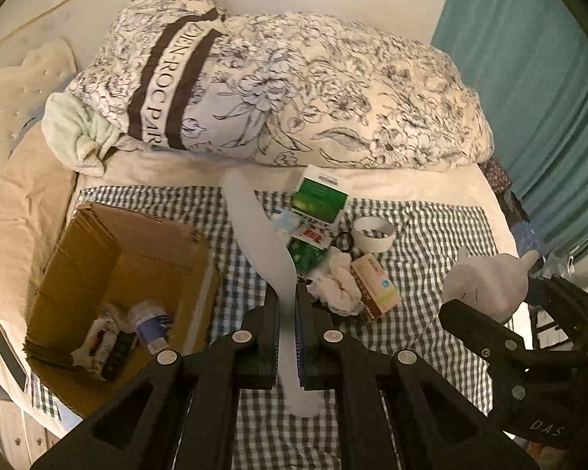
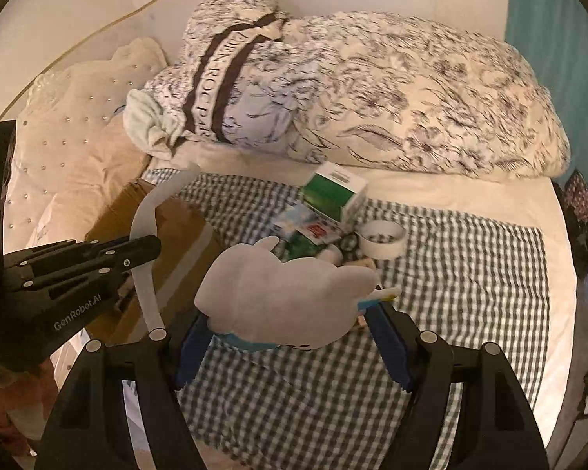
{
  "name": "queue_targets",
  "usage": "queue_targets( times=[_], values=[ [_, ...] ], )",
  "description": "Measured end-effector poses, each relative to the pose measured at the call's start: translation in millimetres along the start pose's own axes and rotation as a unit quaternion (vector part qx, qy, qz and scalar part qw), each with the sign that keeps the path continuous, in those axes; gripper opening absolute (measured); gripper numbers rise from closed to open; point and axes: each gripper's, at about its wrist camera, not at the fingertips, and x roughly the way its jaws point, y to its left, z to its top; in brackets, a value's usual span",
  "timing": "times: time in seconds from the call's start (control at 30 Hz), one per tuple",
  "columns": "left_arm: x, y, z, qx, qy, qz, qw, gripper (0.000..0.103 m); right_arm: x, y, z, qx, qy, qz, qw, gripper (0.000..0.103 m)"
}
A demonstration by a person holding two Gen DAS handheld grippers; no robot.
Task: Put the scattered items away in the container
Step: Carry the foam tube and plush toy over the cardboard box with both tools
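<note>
Cardboard box (image 1: 125, 274) sits at the left of the left wrist view, on the checked cloth (image 1: 443, 235), flaps open, with a crumpled wrapper and a small blue-labelled container already lying in its near corner. The left gripper (image 1: 288, 337) has its jaws nearly together, clamped on a long pale grey strip (image 1: 262, 243), soft and sock-like, which stands up between the pads and bends away toward the far side; its lower end hangs below the jaws. To the right of the strip lies the remaining heap: a green and white carton (image 1: 321, 196), small packets, a roll of white tape (image 1: 373, 232), a crumpled white cloth (image 1: 339, 278) and a flat pinkish box (image 1: 374, 288). A floral duvet (image 1: 294, 90) is bundled along the far side. At the right edge, the right gripper (image 1: 529, 313) carries a grey plush toy (image 1: 486, 282).

In the right wrist view the right gripper (image 2: 294, 337) has its jaws set wide, the blue pads pressed on either flank of the grey plush toy (image 2: 286, 290), held clear above the checked cloth (image 2: 470, 274). The left gripper (image 2: 98, 258) shows at the left with the strip (image 2: 147, 274) arching over the cardboard box (image 2: 168, 227), which lies partly hidden behind it.

Judgement: both hands are loaded and in the carrying step. The next move calls for taking each item leftward over the box opening and releasing it there, one after the other so the grippers do not crowd; the limp strip may drape over the rim unless lowered well inside
</note>
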Motion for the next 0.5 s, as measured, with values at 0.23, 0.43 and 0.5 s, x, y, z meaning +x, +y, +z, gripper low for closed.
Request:
queue_targets(
  times=[0.23,0.43,0.5],
  values=[
    [-6,41,2,-0.022,0.003,0.016,0.9996,0.006,16,45,18,-0.035,-0.005,0.026,0.999,0.073],
    [-3,84,-3,-0.049,0.011,0.037,0.9981,0.006,41,83,29,-0.059,-0.001,0.053,0.997,0.073],
    [-1,102,-5,-0.060,0.015,0.046,0.9970,0.006,51,97,32,-0.067,0.003,0.061,0.996,0.073]
  ],
)
